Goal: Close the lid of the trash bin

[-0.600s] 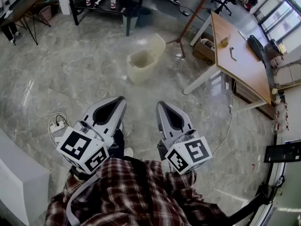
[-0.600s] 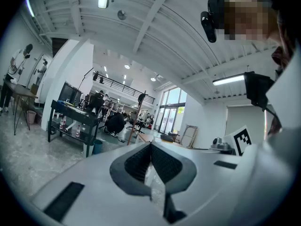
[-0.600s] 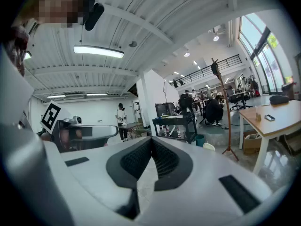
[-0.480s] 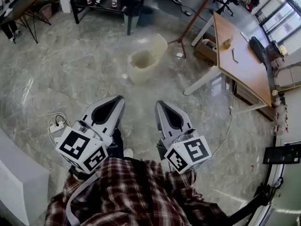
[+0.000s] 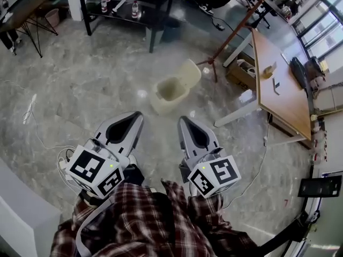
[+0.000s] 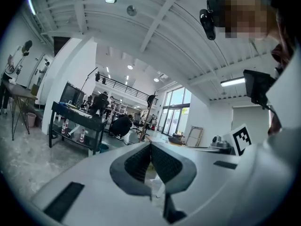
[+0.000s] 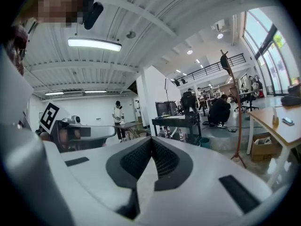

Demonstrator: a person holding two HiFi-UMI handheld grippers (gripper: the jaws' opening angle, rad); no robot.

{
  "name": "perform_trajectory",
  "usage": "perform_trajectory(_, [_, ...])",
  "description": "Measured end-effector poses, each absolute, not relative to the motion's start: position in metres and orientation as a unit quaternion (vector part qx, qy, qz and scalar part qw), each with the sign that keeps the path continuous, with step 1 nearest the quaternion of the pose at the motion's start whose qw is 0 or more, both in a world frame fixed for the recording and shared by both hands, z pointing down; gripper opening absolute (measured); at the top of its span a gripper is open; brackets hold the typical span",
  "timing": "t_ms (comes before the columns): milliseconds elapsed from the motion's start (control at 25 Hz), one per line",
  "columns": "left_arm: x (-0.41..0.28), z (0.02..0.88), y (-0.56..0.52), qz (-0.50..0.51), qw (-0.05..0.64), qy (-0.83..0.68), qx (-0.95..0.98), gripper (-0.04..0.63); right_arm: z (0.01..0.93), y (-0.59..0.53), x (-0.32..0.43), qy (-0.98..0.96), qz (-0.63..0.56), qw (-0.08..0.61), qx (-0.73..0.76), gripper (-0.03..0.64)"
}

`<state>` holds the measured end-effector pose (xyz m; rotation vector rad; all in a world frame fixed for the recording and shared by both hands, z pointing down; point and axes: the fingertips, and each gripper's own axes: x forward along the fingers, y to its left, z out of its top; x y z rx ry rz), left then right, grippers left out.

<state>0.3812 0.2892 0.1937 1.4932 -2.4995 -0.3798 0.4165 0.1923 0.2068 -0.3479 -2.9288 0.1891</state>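
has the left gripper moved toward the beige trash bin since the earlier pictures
Yes. The left gripper has come forward, nearer the beige plastic trash bin on the floor.

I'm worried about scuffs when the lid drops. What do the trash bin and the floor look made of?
The trash bin and its open lid look like moulded plastic, cream and matte: uniform colour, rounded corners. The floor looks like polished stone or stone-look tile: grey veining, glossy reflections; which, I can't tell.
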Motion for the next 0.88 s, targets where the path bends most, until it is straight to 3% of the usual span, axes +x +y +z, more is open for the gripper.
perform_trajectory(880, [0.167,0.239,0.306,-0.155,0.15,-0.852,0.477,0.009,0.248,0.189,0.2,-0.98,0.078,0.137,-0.118,0.012])
